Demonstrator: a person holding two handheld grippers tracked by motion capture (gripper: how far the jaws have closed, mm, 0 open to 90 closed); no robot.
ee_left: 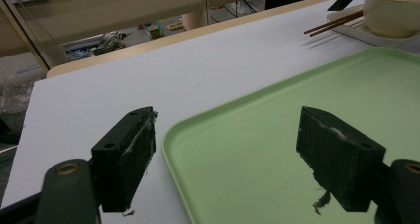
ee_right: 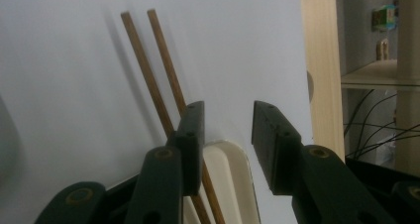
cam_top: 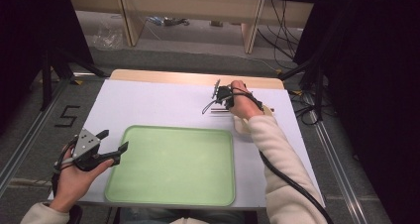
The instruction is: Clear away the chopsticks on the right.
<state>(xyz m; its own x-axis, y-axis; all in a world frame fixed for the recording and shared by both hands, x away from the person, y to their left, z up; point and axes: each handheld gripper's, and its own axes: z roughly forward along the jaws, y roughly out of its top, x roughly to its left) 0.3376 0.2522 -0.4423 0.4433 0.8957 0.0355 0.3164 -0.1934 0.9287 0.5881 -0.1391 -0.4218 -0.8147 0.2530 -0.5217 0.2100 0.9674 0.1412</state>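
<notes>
The chopsticks (ee_right: 157,80), lying left-to-right at the far right of the surface (cam_top: 148,105), are flanked by the empty, parted right gripper (ee_right: 225,130), far nearer than the open left gripper (cam_top: 115,141).

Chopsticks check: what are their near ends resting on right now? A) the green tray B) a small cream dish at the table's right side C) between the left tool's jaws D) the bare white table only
B: in the right gripper view the chopsticks run from the white table onto the rim of the cream dish, beside the open right tool, whose jaws hold nothing.
</notes>
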